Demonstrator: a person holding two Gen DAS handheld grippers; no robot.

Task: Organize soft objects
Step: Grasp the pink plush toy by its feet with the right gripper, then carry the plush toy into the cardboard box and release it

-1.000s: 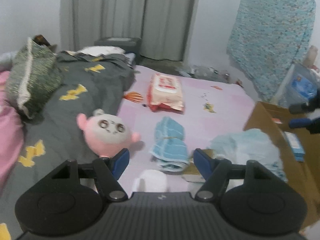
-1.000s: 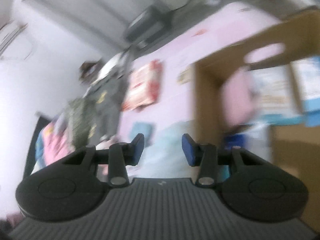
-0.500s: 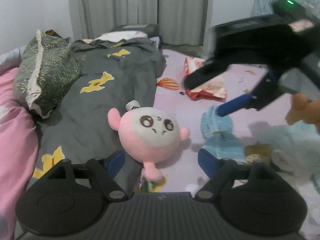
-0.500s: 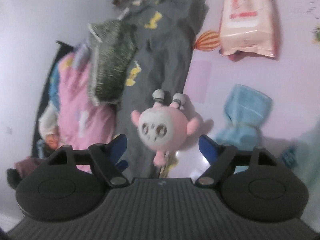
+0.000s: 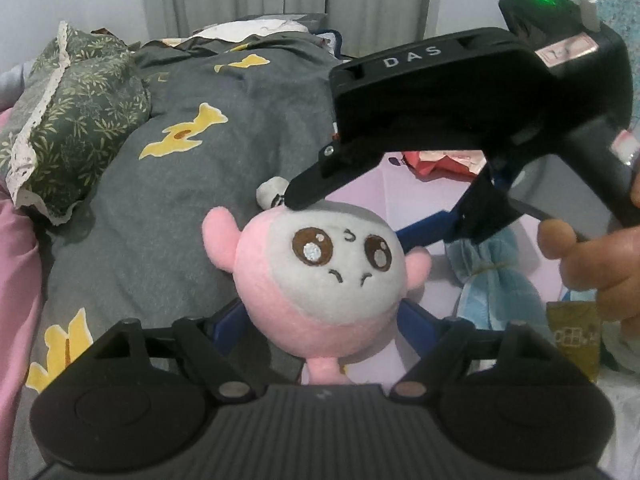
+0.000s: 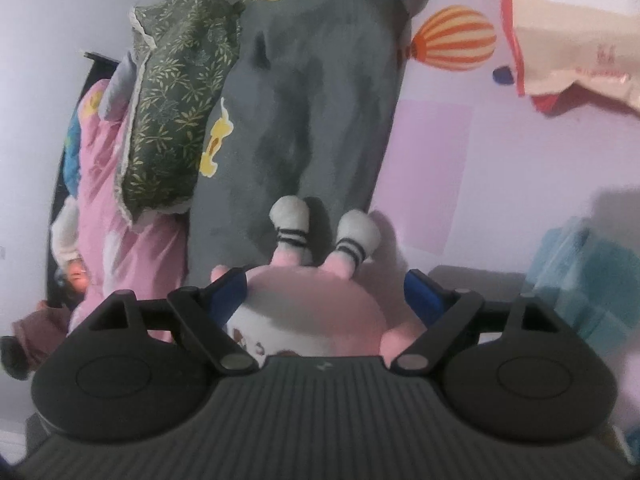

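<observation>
1. The left claw (image 5: 320,322) stands released, its jaws spread either side of the plush (image 5: 320,276). The blue pads flank the round pink body low down and do not seem to press on it. A second ago this claw looked at the rolled blue towel from well back, with the plush off to its left; now the plush fills the gap between its fingers, face toward the camera.

2. The right claw (image 6: 326,294) is also released. Its jaws have just been opening, from a narrow gap with nothing in it to a wide one, and the plush (image 6: 316,304) now sits between them. It comes at the toy from the far side: in the left view its upper finger touches the crown of the head, and the striped feet point away from its camera.

3. So both claws have closed in on the same toy from opposite ends, and neither grips it yet. This looks like the approach to a two-handed pick-up; the squeeze is the step left to do.

4. Outward from the claws, the plush lies at the edge of the grey blanket (image 5: 192,184), where it meets the lilac sheet (image 6: 500,184).

5. The towel (image 5: 496,276) sits just right of the left claw, partly behind a hand (image 5: 592,264) on the right tool.

6. The green pillow (image 5: 68,124) lies far left, and the wipes pack (image 6: 576,28) lies beyond the right claw, both untouched.
</observation>
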